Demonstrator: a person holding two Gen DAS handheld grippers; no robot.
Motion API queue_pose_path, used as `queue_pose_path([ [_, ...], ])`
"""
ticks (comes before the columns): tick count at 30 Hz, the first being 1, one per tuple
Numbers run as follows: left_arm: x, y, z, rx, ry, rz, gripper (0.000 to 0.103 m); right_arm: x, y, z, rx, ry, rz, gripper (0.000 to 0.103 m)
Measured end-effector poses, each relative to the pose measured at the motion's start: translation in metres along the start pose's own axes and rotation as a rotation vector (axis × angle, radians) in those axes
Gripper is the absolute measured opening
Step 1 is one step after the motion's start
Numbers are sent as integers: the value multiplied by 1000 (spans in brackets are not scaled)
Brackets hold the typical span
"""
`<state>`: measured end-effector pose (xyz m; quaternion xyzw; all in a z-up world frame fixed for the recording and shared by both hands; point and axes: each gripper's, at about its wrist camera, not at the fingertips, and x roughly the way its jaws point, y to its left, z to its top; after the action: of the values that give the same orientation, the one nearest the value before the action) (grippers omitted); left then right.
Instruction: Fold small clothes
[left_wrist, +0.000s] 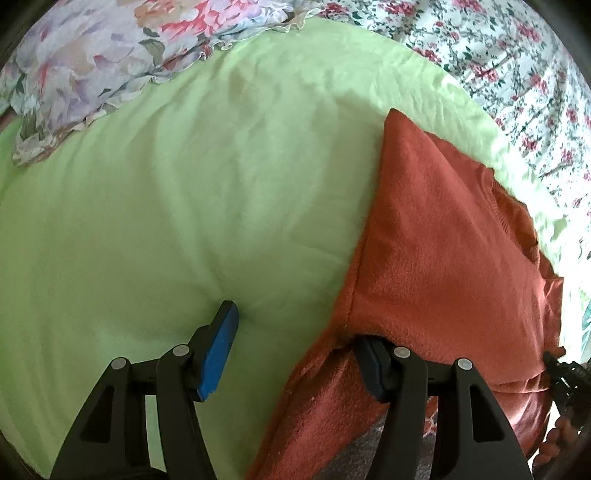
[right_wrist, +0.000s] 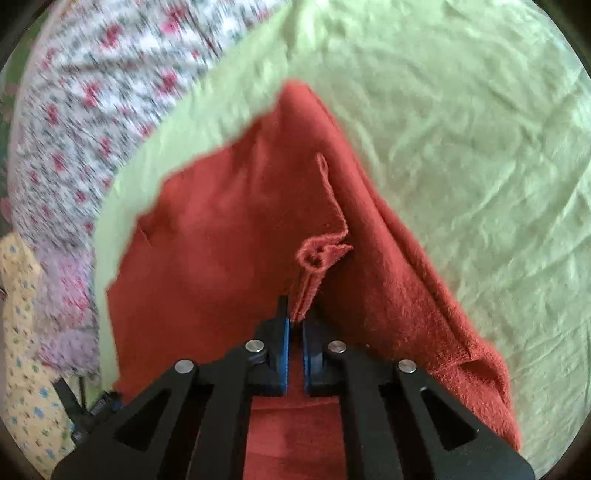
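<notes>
**Rust garment pinched right, left jaws spread**

While the green sheet (left_wrist: 184, 206) covers most of the bed, floral bedding (left_wrist: 517, 74) borders it on one side and a frilled floral pillow (left_wrist: 92, 66) overlaps its far edge. Rust-red fleece garment (right_wrist: 229, 229) lies partly folded on the sheet. Left gripper (left_wrist: 299, 332): fingers spread wide, one pad (left_wrist: 218, 354) touching bare sheet, the other tucked under the garment's edge. Right gripper (right_wrist: 295, 328): pressed together, pinching a bunched fold of the garment.
</notes>
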<state>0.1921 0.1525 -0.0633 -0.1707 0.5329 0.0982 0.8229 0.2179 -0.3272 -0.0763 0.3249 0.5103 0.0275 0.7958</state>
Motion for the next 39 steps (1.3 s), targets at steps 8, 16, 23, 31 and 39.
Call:
queue_pose_path([
  [8,-18,2,-20,46,39,15,60,-41,-9,-11,-1,-19,52,33],
  [16,-50,18,-67,106,53,-1,61,-85,-5,-52,-183,47,70,41],
  [23,-77,34,-120,177,79,-6,62,-110,-18,-109,-285,124,-92,43],
  [31,-93,48,-184,181,164,-50,69,-127,-1,-167,-347,94,-229,51],
  [39,-103,50,-226,223,214,-60,75,-120,3,-199,-473,122,-329,21],
])
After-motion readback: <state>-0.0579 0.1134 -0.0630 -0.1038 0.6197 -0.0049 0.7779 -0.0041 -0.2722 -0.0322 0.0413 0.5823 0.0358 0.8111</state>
